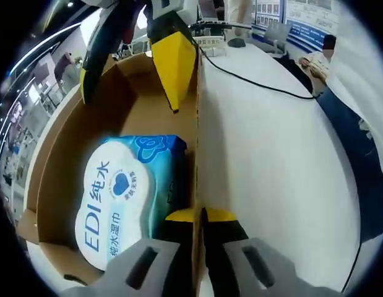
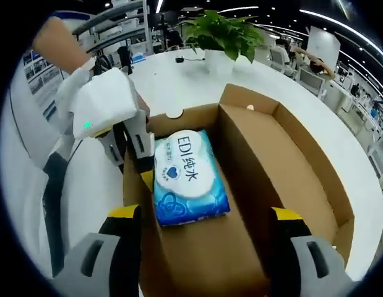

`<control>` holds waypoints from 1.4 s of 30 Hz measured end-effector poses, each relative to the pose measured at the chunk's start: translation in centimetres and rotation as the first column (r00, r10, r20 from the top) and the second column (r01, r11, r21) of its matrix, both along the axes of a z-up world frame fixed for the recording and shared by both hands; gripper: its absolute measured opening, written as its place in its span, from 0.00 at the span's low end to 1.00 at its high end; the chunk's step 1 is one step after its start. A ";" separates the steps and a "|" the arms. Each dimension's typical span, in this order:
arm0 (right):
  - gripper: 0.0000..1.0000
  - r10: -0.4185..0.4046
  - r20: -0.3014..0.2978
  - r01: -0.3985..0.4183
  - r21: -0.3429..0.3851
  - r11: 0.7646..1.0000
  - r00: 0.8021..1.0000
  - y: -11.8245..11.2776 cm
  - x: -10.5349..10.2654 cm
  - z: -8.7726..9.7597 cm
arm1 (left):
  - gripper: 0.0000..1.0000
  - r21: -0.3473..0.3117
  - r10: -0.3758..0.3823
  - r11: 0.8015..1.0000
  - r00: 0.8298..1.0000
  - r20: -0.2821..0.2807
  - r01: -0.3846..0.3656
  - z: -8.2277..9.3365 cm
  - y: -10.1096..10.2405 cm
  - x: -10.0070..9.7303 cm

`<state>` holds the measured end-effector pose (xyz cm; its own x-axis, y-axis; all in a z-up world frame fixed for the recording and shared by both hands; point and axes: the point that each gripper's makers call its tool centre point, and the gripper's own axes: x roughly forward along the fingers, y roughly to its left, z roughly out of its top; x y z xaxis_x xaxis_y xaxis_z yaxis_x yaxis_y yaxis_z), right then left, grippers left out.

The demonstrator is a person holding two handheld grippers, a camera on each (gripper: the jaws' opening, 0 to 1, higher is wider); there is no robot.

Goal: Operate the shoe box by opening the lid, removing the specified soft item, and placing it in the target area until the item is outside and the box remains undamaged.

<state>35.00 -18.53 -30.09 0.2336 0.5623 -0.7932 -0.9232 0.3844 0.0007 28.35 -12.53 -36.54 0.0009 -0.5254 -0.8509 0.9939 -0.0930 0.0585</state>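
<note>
- We see the shoe box (image 2: 284, 161) open on the white tabletop (image 2: 197, 77), its lid folded back to the right in the right gripper view, so the opening step looks done.
- The soft item, a blue-and-white wet wipes pack (image 2: 188, 176), lies flat on the box floor, close against the wall on the left gripper's side.
- In the right gripper view the pack's long axis runs away from us, roughly in line with the jaws, its near short end towards our right gripper (image 2: 203, 223).
- Our right gripper hangs above the near end of the box with its jaws spread wide and nothing between them; the pack sits ahead, below and a little to the left of their midline.
- Our left gripper (image 1: 200, 216) is pressed together on the box wall (image 1: 196, 142), one jaw inside just beside the pack and one outside, steadying the box.
- We judge the right gripper the one free to lift the pack: it needs to drop into the box and shift slightly left, closing across the pack's short width.
- The risk, as we read it, is a jaw catching the cardboard wall beside the pack.
</note>
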 end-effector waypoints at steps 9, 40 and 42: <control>0.82 0.055 0.012 -0.055 -0.034 0.998 0.998 1.5 0.0 -1.5 | 0.01 0.001 0.003 1.000 1.000 -0.001 -0.003 0.0 0.0 0.0; 0.75 0.125 -0.078 -0.132 -0.099 0.986 0.989 3.4 -0.5 -5.4 | 0.01 0.002 -0.004 1.000 1.000 -0.001 0.004 0.1 -0.1 -0.1; 0.75 0.123 -0.084 -0.132 -0.108 0.985 0.989 3.3 -0.5 -5.5 | 0.01 0.001 -0.005 1.000 1.000 0.000 0.005 0.1 -0.1 -0.1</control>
